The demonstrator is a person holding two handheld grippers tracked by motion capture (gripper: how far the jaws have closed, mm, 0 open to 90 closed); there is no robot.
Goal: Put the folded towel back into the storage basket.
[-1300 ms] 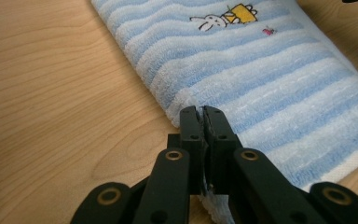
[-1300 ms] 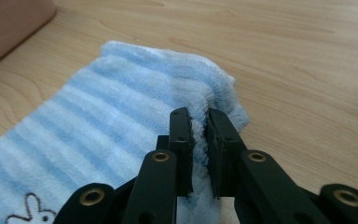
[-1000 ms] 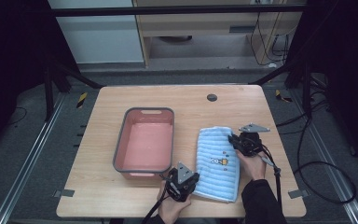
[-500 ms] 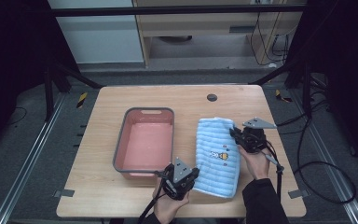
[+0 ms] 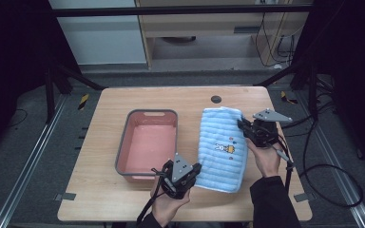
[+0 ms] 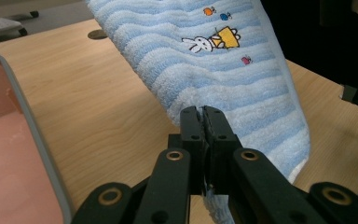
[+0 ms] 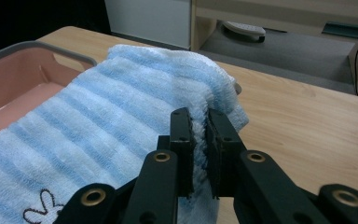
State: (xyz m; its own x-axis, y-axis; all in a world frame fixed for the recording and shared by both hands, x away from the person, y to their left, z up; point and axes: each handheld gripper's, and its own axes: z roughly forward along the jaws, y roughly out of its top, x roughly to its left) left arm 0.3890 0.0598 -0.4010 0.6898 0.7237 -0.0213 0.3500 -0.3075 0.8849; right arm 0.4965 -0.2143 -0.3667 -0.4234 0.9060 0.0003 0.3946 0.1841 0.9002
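A light blue striped towel (image 5: 223, 147) with a small rabbit picture lies stretched lengthwise right of the middle of the table. My left gripper (image 5: 190, 172) is shut on its near left corner; the left gripper view shows the towel (image 6: 223, 70) pinched between the closed jaws of that gripper (image 6: 203, 122) and lifted off the wood. My right gripper (image 5: 244, 127) is shut on the far right edge. In the right gripper view, a fold of the towel (image 7: 135, 107) is squeezed between the jaws of this gripper (image 7: 198, 125).
A pink tub with a grey rim (image 5: 123, 145) sits just left of the towel, its rim (image 6: 32, 135) close to my left gripper. A dark round hole (image 5: 216, 99) marks the table's far side. Cables trail off the right edge.
Both grippers have carried the towel away from the person; its far end now lies higher up the table and it looks more stretched out.
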